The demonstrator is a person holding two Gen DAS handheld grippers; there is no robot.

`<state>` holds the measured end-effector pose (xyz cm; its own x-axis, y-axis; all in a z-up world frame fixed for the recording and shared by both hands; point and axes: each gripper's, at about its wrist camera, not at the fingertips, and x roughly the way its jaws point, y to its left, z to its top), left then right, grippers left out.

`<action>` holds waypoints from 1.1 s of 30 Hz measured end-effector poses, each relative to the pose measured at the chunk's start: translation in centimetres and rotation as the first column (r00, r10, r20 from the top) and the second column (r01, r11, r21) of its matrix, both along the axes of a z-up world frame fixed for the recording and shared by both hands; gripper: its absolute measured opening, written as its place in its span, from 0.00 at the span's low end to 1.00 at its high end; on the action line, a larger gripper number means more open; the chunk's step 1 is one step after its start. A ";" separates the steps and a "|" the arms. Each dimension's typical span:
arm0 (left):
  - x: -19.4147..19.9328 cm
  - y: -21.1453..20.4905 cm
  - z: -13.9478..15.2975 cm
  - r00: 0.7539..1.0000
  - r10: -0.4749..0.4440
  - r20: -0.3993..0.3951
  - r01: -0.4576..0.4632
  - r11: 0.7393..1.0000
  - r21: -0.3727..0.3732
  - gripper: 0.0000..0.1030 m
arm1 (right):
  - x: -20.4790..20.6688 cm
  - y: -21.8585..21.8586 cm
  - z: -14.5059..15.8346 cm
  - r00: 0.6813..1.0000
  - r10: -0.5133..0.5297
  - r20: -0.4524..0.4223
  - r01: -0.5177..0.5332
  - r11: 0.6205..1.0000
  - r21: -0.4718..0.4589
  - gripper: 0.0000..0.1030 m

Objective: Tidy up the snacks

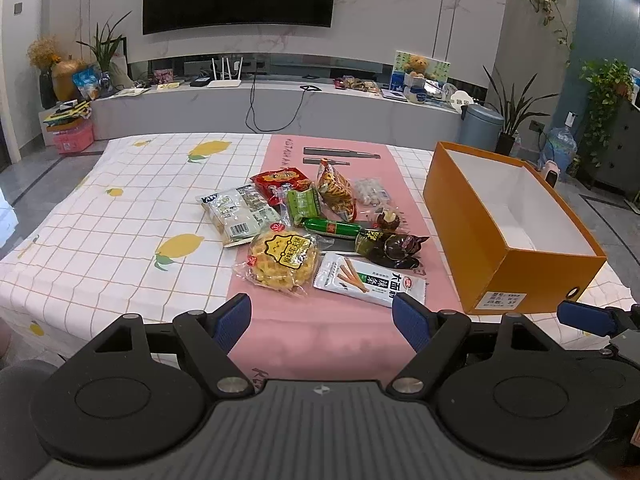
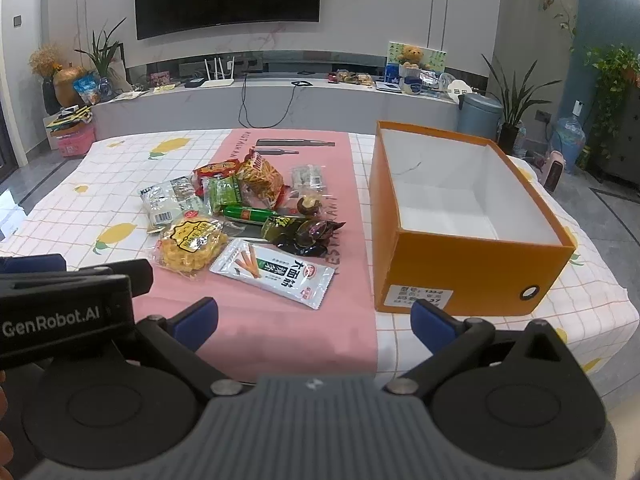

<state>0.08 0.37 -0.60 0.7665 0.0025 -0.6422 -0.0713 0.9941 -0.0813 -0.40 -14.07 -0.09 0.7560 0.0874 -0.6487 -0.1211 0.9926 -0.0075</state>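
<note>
On the checked tablecloth [image 1: 120, 216], snack packets [image 1: 316, 232] lie beside the orange box [image 2: 460, 268]; both jaws wide open, empty.

Landmark: the box [image 2: 468, 264], standing open-topped on the table [image 2: 400, 336] toward its right side.
Snack heap: left of the box, apart from it, on the runner [image 1: 320, 336] laid down the table's middle.
Stick packet [image 2: 276, 274]: nearest corner of the heap, lying flat left of the box's near end.
Round noodle packet [image 2: 188, 246]: touching the stick packet's left side.
Sausage [image 2: 248, 213]: behind the stick packet.
Flat bag [image 2: 168, 202]: the heap's far-left edge, farthest from the box.
Bin [image 2: 480, 116]: on the floor behind the box, beyond the table.
</note>
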 end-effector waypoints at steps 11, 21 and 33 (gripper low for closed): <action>-0.1 -0.1 0.1 1.000 0.008 0.017 -0.008 1.000 0.006 0.91 | -0.2 0.0 0.1 1.000 -0.009 0.016 0.009 1.000 -0.001 0.97; 0.0 0.2 -0.1 1.000 0.014 0.007 -0.014 1.000 0.012 0.91 | -0.2 0.6 0.0 1.000 0.004 0.020 -0.004 1.000 -0.009 0.97; 0.0 0.3 -0.1 1.000 0.015 0.001 -0.015 1.000 0.012 0.91 | -0.3 0.9 -0.1 1.000 0.014 0.016 -0.014 1.000 -0.005 0.97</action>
